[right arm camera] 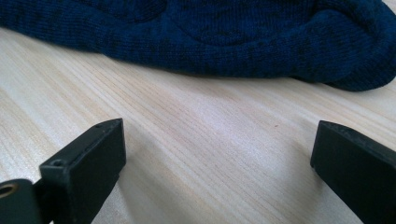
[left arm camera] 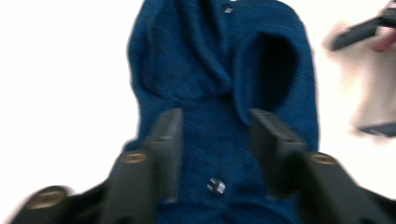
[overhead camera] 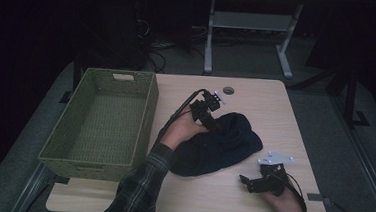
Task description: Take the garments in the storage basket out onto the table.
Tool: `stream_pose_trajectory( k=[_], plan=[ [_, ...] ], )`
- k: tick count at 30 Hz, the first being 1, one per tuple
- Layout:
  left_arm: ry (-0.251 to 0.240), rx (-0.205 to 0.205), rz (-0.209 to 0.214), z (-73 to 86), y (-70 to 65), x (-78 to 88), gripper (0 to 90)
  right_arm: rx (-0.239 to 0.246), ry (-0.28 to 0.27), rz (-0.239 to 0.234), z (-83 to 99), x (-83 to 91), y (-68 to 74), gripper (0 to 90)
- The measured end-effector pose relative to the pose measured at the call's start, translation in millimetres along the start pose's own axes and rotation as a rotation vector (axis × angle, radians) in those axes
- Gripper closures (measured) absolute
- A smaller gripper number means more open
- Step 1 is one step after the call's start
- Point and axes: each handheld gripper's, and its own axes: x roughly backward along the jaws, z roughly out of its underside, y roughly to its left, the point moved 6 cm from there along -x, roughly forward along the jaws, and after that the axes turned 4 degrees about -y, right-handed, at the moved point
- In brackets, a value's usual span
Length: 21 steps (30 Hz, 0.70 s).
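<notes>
- Green woven basket (overhead camera: 99, 122) stands on the left part of the light wooden table (overhead camera: 256, 98).
- White-framed desk legs (overhead camera: 210, 37) beyond.

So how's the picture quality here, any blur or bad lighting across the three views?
High view: dim overall, the room behind nearly black. Left gripper view: motion-blurred, and the table around the blue knit garment is blown out to white. Right gripper view: evenly lit, wood grain crisp, the near jaws slightly soft.

You work in a lab or office room: grey carpet (overhead camera: 259, 61), cables (overhead camera: 155, 46) on the floor, and a second desk's metal legs (overhead camera: 210, 37) behind your wooden table (overhead camera: 256, 98).
</notes>
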Motion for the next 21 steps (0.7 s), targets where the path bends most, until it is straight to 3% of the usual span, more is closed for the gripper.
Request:
stream_pose_trajectory(
  k=[8,13,17,21],
  plan=[
    [0.031,0.013,0.023,37.2,-14.4,12.1,88.6,0.003,0.001,0.001,0.0,0.0,-0.2,2.9],
    [0.017,0.019,-0.004,62.4,-17.6,19.7,89.4,0.002,0.000,0.004,0.0,0.0,-0.1,2.8],
    [0.016,0.027,-0.019,71.7,-16.9,24.5,89.4,0.002,0.000,0.005,0.1,0.2,0.1,3.3],
    [0.020,0.031,-0.034,79.5,-17.4,31.6,89.8,0.017,0.004,-0.010,-2.6,4.2,2.5,19.2]
  ],
)
